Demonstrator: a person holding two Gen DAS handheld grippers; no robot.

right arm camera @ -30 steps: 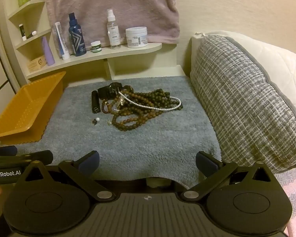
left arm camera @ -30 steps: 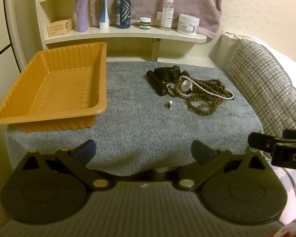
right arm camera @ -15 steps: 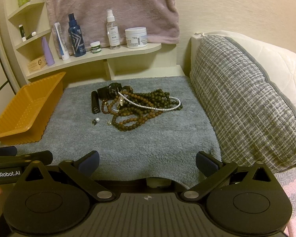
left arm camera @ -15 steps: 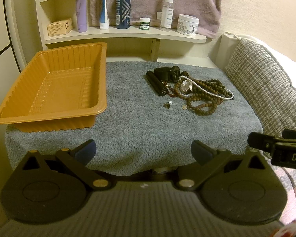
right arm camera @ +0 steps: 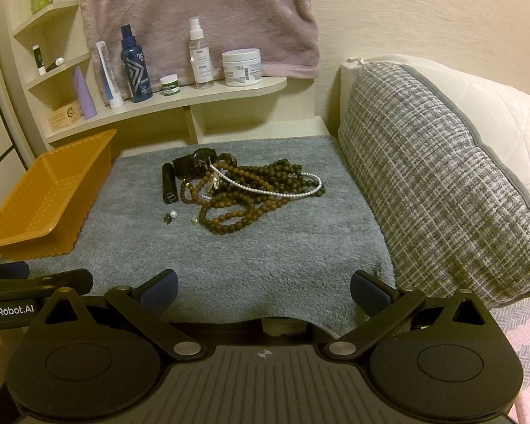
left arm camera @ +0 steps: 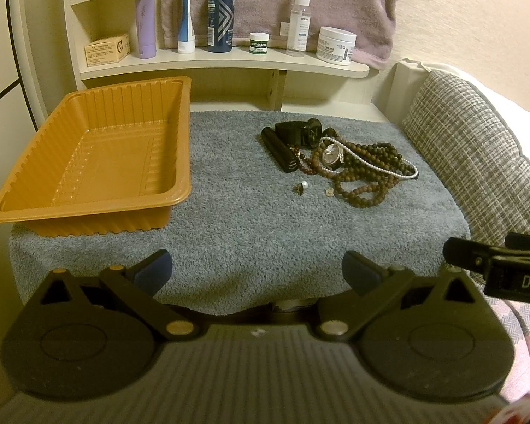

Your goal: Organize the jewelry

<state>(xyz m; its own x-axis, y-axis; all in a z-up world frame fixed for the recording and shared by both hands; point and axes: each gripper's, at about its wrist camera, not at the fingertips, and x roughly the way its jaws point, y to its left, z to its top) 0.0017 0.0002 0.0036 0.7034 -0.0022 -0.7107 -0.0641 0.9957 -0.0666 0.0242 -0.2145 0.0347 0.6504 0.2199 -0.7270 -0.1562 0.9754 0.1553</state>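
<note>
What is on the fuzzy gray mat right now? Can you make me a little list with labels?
mat: gray towel
tray: orange tray, nothing inside, at the left
jewelry pile: bead necklaces tangled with a pearl strand and a watch
loose bits: small pearl piece beside the pile
black tube: black tube left of the pile
left tongs: open, holding nothing
right tongs: open, holding nothing

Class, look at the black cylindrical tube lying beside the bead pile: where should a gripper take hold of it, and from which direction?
Grip the black tube across its middle, coming down from above with the fingers either side of its width. It lies flat on the grey mat; its left side is clear, though beads crowd its right.
</note>
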